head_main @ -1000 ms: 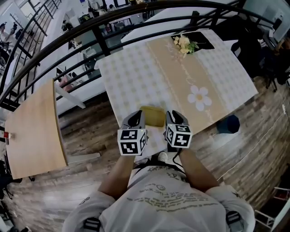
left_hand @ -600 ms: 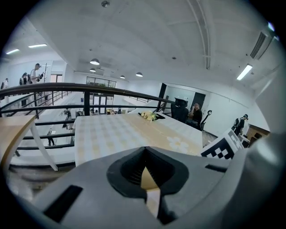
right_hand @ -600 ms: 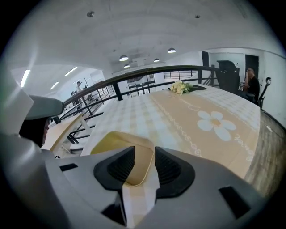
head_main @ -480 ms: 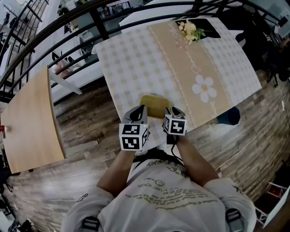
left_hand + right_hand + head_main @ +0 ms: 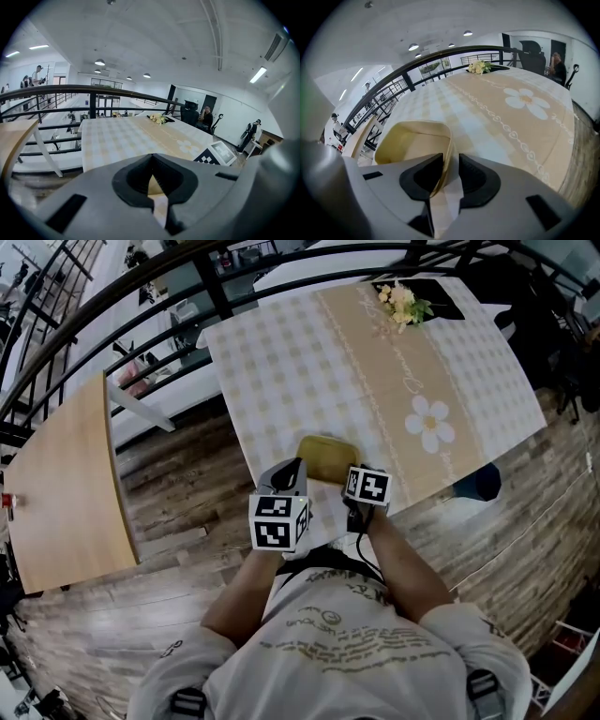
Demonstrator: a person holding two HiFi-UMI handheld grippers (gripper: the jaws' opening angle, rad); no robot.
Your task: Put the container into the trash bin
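A shallow beige container (image 5: 325,457) lies open side up on the checked tablecloth, near the table's front edge (image 5: 281,521). My right gripper (image 5: 354,481) points steeply down at the container's right side. In the right gripper view the container (image 5: 412,140) has its right wall standing between the jaws of that gripper (image 5: 450,161). The jaws are closing; the left pad lies against the wall and a gap shows on the other side. My left gripper (image 5: 291,474) sits at the container's near left corner. Its tips (image 5: 151,161) meet, with nothing in them.
The table (image 5: 281,352) has a beige runner with a daisy print and a bunch of flowers (image 5: 401,304) at the far end. A dark blue bin (image 5: 478,484) stands on the wooden floor to the right. A wooden tabletop (image 5: 61,493) is at the left, a black railing (image 5: 112,324) beyond.
My right gripper has tipped downward and sunk onto the container's right wall. The left gripper has dropped slightly beside it.
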